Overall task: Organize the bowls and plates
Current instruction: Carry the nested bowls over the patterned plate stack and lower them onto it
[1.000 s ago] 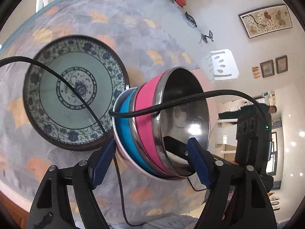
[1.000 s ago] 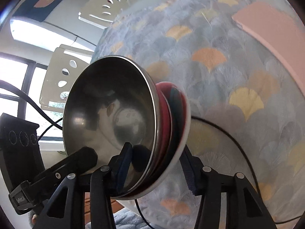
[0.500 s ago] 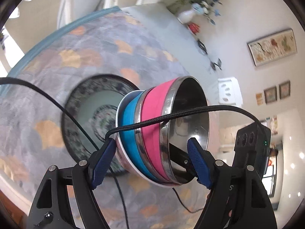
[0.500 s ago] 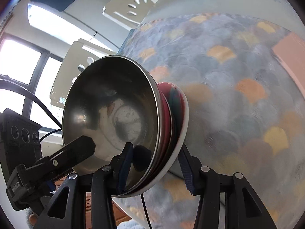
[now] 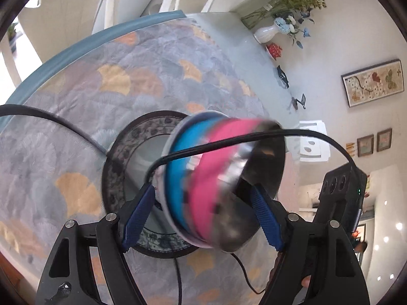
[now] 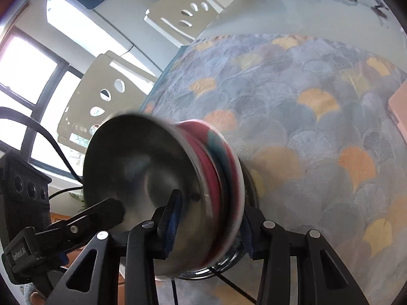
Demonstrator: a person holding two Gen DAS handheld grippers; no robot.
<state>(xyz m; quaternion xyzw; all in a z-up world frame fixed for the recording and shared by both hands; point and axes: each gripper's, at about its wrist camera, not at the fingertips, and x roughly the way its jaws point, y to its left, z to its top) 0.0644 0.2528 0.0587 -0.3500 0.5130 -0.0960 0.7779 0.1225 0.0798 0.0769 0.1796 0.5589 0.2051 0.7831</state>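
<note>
A nested stack of bowls (image 5: 203,175), with a steel-lined pink bowl on a blue bowl and a white one at the bottom, is held tilted on its side between both grippers. My left gripper (image 5: 203,218) is shut on the stack across its rim and base. My right gripper (image 6: 208,226) is shut on the same stack (image 6: 178,190) from the other side. The stack is blurred and hangs right over the dark-rimmed blue-patterned plate (image 5: 127,157) on the table. A sliver of that plate (image 6: 229,261) shows under the stack in the right wrist view.
The table wears a grey-blue fan-pattern cloth (image 5: 106,86). A black cable (image 5: 229,142) crosses in front of the bowls. A pink mat (image 6: 399,101) lies at the right. White chairs (image 6: 106,101) stand at the table's far edge. A vase (image 5: 264,34) stands on the far end.
Both grippers carried the bowl stack from beside the plate to right over it. The stack is now blurred by motion and covers much of the plate.
</note>
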